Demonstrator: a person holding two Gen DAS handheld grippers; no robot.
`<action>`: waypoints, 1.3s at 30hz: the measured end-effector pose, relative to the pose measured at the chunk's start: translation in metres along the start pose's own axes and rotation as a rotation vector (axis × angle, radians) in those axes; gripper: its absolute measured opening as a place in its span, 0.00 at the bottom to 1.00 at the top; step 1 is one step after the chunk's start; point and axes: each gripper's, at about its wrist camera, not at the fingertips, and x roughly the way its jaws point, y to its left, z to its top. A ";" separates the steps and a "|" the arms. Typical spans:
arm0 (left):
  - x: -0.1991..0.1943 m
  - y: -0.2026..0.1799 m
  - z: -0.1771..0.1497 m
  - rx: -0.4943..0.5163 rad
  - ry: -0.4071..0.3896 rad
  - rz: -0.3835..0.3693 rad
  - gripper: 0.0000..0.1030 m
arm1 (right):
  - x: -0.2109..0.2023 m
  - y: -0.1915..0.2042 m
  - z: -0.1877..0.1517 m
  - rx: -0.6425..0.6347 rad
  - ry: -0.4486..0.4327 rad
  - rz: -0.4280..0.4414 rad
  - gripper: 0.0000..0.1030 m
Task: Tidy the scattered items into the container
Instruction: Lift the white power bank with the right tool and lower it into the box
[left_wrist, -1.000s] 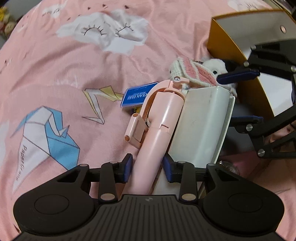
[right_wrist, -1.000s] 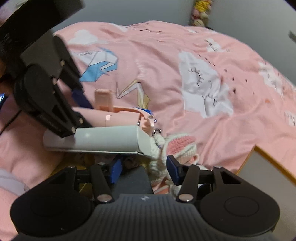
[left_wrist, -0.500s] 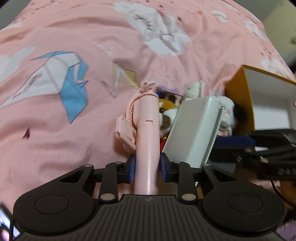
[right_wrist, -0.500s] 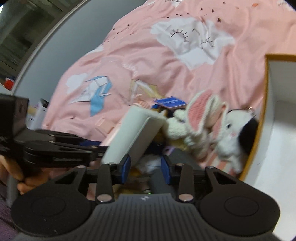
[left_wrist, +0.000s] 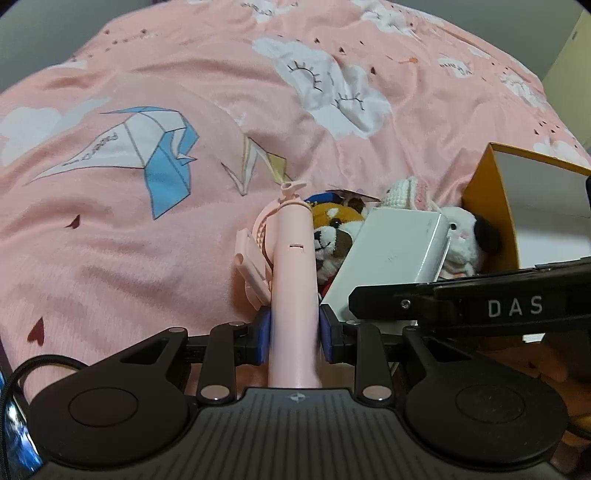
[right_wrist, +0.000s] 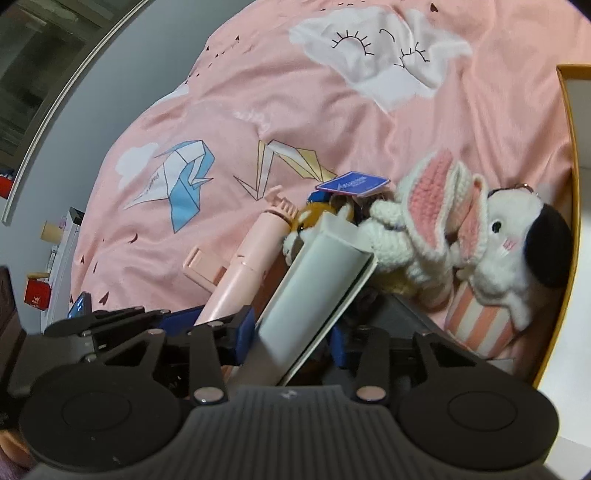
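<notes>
Two grippers are shown side by side above a bed covered by a pink duvet printed with clouds and folded-paper cranes. The left gripper is closed narrowly on a pink stick-shaped gadget, whose shaft is clamped between the blue pads and whose ribbed head is pointed away from the camera. The right gripper is closed at a moderate width on a white rectangular box, which is held tilted, one long edge raised toward the toys. Beyond both held items a small heap of soft toys is seen: an orange-and-white plush animal wearing a blue cap, a crocheted white rabbit with pink ear linings, and a white plush dog with a black ear. The dog is pressed against the outer wall of the container, an open box with yellow-orange sides and a white interior, placed at the right of the heap. The rabbit is lying against the dog. A blue tag is visible above the orange plush.
</notes>
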 end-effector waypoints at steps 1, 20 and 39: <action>-0.001 -0.001 -0.002 -0.005 -0.014 0.014 0.30 | -0.001 0.002 -0.001 -0.008 -0.005 -0.002 0.43; -0.036 -0.021 -0.013 -0.065 -0.196 -0.011 0.30 | -0.088 0.018 -0.004 -0.174 -0.200 -0.003 0.32; -0.058 -0.088 0.002 0.035 -0.311 -0.157 0.30 | -0.206 -0.031 -0.005 -0.129 -0.358 -0.118 0.31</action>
